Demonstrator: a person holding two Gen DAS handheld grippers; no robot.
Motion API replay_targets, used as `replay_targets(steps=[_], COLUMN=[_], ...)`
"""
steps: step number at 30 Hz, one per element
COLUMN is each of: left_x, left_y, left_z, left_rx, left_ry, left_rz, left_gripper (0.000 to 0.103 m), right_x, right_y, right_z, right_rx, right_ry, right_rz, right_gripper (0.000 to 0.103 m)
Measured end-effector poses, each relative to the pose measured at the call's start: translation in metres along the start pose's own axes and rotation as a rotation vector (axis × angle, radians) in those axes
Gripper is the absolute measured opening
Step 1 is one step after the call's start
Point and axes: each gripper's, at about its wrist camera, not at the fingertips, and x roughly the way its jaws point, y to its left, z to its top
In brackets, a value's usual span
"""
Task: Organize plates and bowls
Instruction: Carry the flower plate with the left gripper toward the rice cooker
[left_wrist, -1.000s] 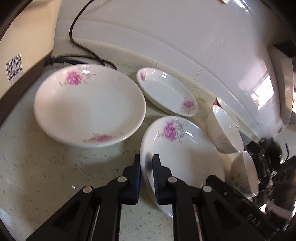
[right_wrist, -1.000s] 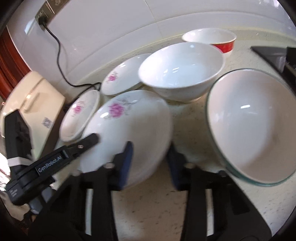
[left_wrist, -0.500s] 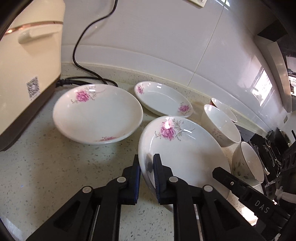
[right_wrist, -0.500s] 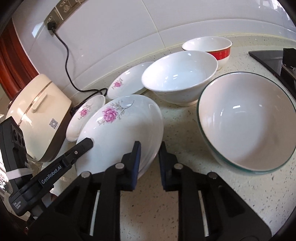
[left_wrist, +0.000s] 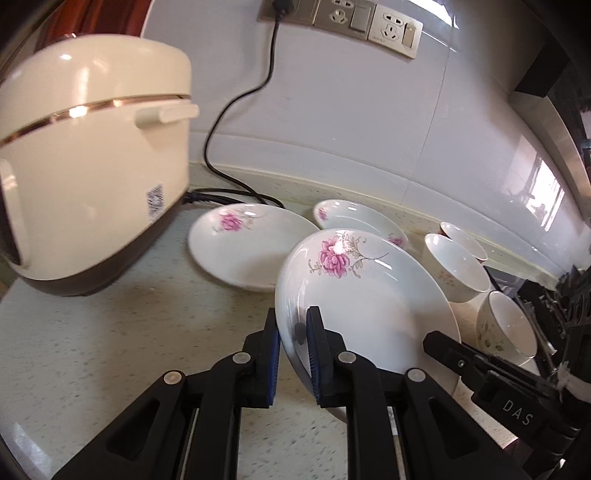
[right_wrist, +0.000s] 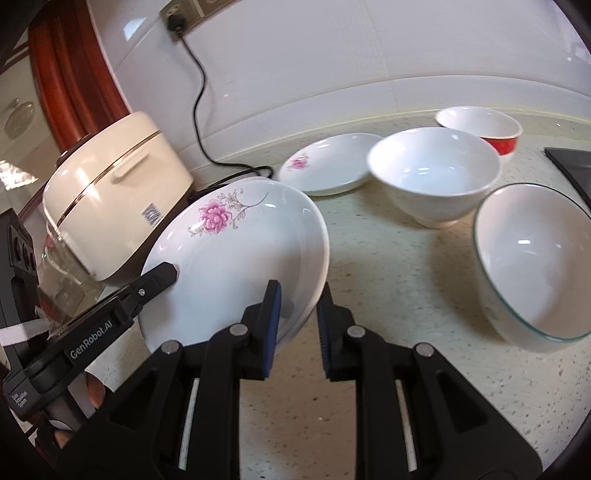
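Note:
A white plate with a pink flower (left_wrist: 369, 291) hangs tilted above the counter, held from two sides. My left gripper (left_wrist: 293, 318) is shut on its near rim. My right gripper (right_wrist: 298, 291) is shut on the opposite rim of the same plate (right_wrist: 229, 266). Each view shows the other gripper's finger touching the plate edge. Two more flowered plates lie on the counter, a wide one (left_wrist: 247, 247) and a smaller one (right_wrist: 325, 164). A white bowl (right_wrist: 432, 177), a red-sided bowl (right_wrist: 480, 129) and a green-rimmed bowl (right_wrist: 532, 258) stand to the right.
A cream rice cooker (left_wrist: 85, 155) stands at the left, close to the wide plate. Its black cord (left_wrist: 236, 103) runs up to wall sockets (left_wrist: 340, 18). A dark stove edge (right_wrist: 569, 162) lies at the far right. Speckled counter (right_wrist: 388, 295) lies under the lifted plate.
My right gripper has shut on the plate's rim. Both grippers have raised the flowered plate off the counter and tilted it, and the cooker and sockets have come into view.

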Motion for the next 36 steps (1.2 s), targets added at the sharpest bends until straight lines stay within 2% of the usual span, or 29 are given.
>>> replay_targets(steps=[6, 12, 19, 28, 36], left_x=[-0.017, -0.035, -0.059, -0.077, -0.087], left_y=[0.013, 0.036, 0.048, 0.072, 0.096], left_z=[-0.008, -0.019, -0.026, -0.039, -0.046], left_rx=[-0.022, -0.064, -0.061, -0.068, -0.087], left_ry=[-0.017, -0.007, -0.038, -0.036, -0.028], left_rz=[0.05, 0.087, 0.123, 0.142, 0.182], left_gripper=[0.016, 0.018, 0.018, 0.019, 0.02], right_x=[0.001, 0.004, 0.005, 0.006, 0.018], right_y=[0.016, 0.045, 0.068, 0.083, 0.101], right_z=[-0.002, -0.01, -0.017, -0.022, -0.028], right_rx=[-0.049, -0.157, -0.235, -0.25, -0.234], right_ry=[0.002, 0.023, 0.036, 0.053, 0.116], right_rz=[0.057, 0.103, 0.163, 0.229, 0.311], right_gripper=[0.022, 0.022, 0.023, 0.023, 0.023])
